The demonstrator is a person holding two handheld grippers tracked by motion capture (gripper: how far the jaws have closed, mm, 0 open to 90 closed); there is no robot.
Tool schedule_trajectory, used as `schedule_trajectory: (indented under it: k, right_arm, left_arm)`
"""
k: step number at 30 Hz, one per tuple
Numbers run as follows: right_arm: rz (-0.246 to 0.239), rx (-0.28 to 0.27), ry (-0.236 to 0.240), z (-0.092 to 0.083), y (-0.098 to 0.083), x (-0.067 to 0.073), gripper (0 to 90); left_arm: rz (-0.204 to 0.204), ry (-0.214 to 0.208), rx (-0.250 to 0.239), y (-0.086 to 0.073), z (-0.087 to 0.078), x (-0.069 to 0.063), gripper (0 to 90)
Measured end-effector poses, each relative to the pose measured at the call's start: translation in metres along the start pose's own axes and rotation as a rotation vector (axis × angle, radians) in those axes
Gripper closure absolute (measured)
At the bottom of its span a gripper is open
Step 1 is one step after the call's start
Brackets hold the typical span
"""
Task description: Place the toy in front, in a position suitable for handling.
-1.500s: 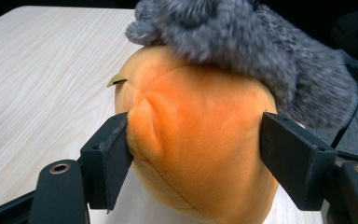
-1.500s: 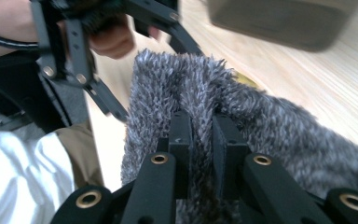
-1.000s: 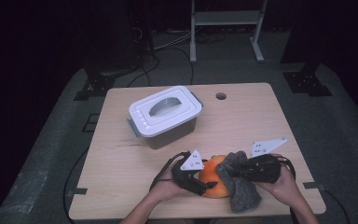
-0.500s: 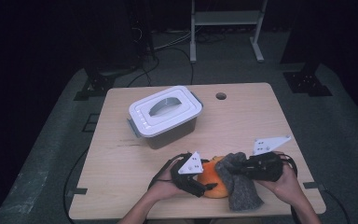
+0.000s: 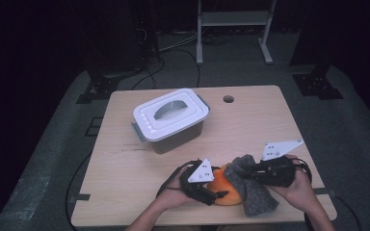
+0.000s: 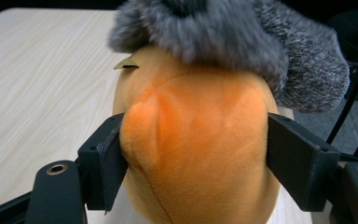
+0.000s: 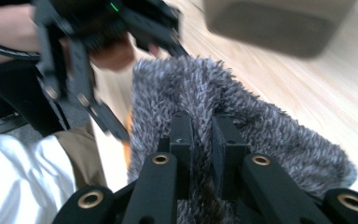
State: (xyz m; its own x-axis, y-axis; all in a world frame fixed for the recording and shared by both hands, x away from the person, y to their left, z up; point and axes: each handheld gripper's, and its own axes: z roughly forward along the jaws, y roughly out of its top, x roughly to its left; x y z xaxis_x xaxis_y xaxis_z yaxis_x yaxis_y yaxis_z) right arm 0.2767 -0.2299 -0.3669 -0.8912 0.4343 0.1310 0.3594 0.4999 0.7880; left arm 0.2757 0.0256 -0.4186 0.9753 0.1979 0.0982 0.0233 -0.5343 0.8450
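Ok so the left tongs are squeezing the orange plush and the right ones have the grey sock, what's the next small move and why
Probably pull the grey sock a little further down over the orange plush with the right tongs. They are pinched shut on its fuzzy cuff, the sock covers just the plush's top, and the left tongs press both its sides, bracing it for that pull.

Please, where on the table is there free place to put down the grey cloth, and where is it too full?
The table is bare along its right side, from the round hole down past the right gripper, and at the near left beside the left gripper. It is crowded around the orange plush, the grey cloth and the lidded box.
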Motion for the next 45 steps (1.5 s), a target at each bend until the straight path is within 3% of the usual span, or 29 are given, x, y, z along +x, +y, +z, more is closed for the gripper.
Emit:
schedule_trajectory:
  k: [5, 7, 12, 15, 21, 27, 29, 31, 33, 37, 40, 43, 45]
  right_arm:
    - [-0.038, 0.020, 0.055, 0.015, 0.008, 0.012, 80.1]
    - [-0.017, 0.017, 0.076, 0.017, 0.004, 0.007, 80.4]
    - [0.050, 0.000, 0.035, 0.005, -0.010, -0.012, 80.3]
    - [0.094, -0.007, 0.042, 0.003, -0.021, -0.023, 80.2]
    - [0.124, -0.006, 0.065, 0.008, -0.028, -0.027, 80.2]
    - [0.132, -0.014, 0.057, 0.017, -0.028, -0.024, 80.3]
    - [0.128, -0.009, 0.063, 0.019, -0.027, -0.021, 80.5]
    - [0.123, -0.012, 0.075, 0.020, -0.025, -0.018, 80.8]
    - [0.114, -0.018, 0.051, 0.020, -0.022, -0.015, 81.0]
    - [0.111, -0.040, 0.057, 0.020, -0.018, -0.011, 81.2]
    - [0.107, -0.027, 0.076, 0.026, -0.017, -0.008, 81.2]
    - [0.102, -0.015, 0.108, 0.029, -0.017, -0.006, 81.2]
    - [0.092, -0.003, 0.124, 0.030, -0.018, -0.003, 81.1]
  left_arm:
    - [0.061, 0.012, 0.022, 0.001, 0.001, -0.006, 25.8]
    - [0.056, 0.005, 0.013, -0.002, 0.000, -0.004, 26.9]
    - [0.046, -0.004, 0.007, -0.005, -0.001, 0.000, 28.0]
    - [0.031, -0.010, 0.009, -0.007, -0.002, 0.004, 27.4]
    - [0.007, -0.013, 0.018, -0.009, -0.004, 0.007, 25.2]
    - [-0.134, -0.049, 0.011, -0.007, -0.001, 0.012, 16.4]
    - [-0.155, -0.056, 0.013, -0.005, 0.000, 0.013, 15.8]
    - [-0.091, -0.005, 0.008, -0.004, -0.002, 0.010, 23.8]
    - [-0.049, 0.028, -0.004, -0.001, -0.005, 0.009, 29.3]
    - [-0.035, 0.048, -0.006, -0.003, -0.012, 0.017, 31.0]
    - [-0.072, 0.040, 0.019, -0.007, -0.015, 0.023, 26.8]
    - [-0.146, -0.014, 0.030, -0.009, -0.015, 0.027, 17.8]
    - [-0.153, -0.049, 0.040, -0.010, -0.012, 0.025, 17.3]
